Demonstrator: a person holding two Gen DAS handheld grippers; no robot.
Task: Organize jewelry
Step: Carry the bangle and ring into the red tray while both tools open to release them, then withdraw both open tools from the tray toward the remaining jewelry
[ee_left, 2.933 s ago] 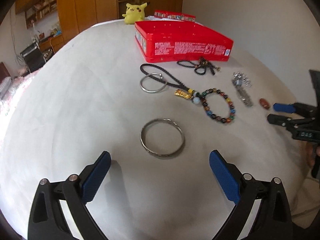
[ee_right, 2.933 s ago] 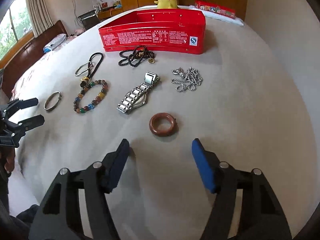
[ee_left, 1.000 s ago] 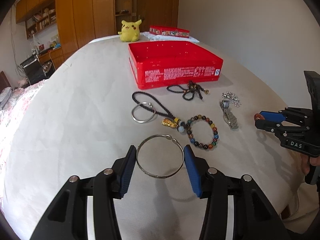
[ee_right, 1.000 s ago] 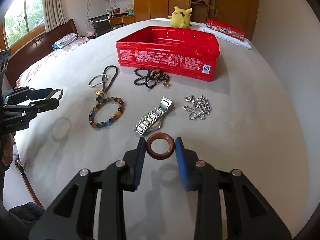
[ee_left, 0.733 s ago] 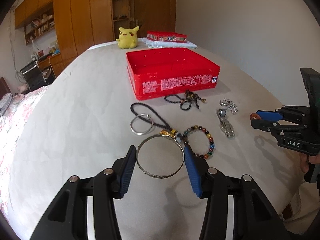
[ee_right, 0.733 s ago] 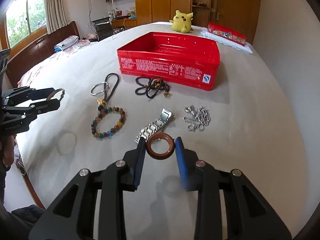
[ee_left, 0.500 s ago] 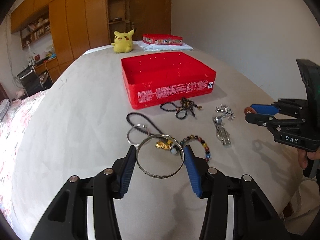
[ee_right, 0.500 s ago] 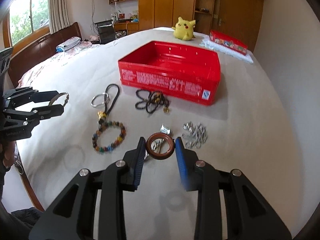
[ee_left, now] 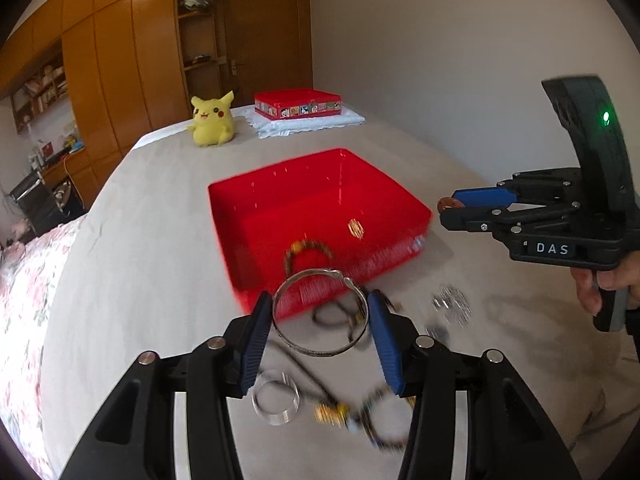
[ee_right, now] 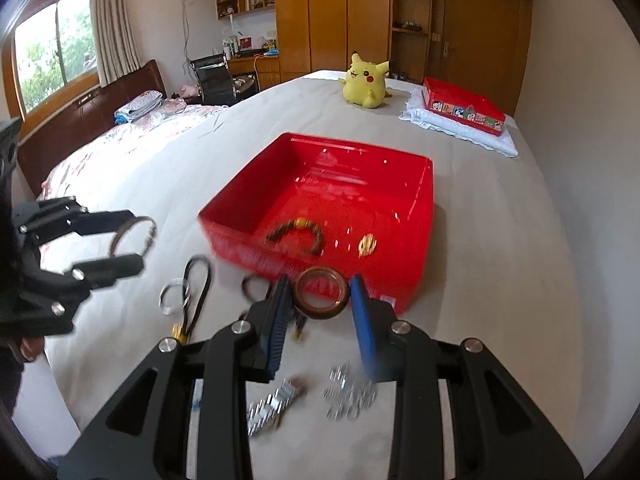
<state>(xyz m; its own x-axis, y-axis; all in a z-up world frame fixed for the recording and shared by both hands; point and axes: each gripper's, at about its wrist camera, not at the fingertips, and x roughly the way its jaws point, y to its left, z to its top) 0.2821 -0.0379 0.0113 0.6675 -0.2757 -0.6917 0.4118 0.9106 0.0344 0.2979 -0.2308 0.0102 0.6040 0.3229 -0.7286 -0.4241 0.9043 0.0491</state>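
Observation:
My left gripper (ee_left: 319, 320) is shut on a silver bangle (ee_left: 320, 350) and holds it in the air near the front wall of the red box (ee_left: 256, 248). My right gripper (ee_right: 320, 300) is shut on a brown ring (ee_right: 320, 309), also in the air in front of the red box (ee_right: 424, 200). Inside the box lie a brown bead bracelet (ee_right: 298, 232) and a small gold piece (ee_right: 367, 245). On the bed below lie a silver watch (ee_right: 272, 408), a silver chain (ee_right: 350, 398), a black cord with a steel ring (ee_right: 176, 298) and a coloured bead bracelet (ee_left: 384, 420).
A yellow plush toy (ee_right: 366, 80) sits at the far end of the bed. A small red tin (ee_right: 462, 110) rests on a white pillow at the far right. A wall runs along the right; a wooden headboard (ee_right: 80, 116) and wardrobes stand to the left and behind.
Both grippers have closed on the bangle and the ring, lifted them off the bed and moved them forward to the red box. The box's inside now shows.

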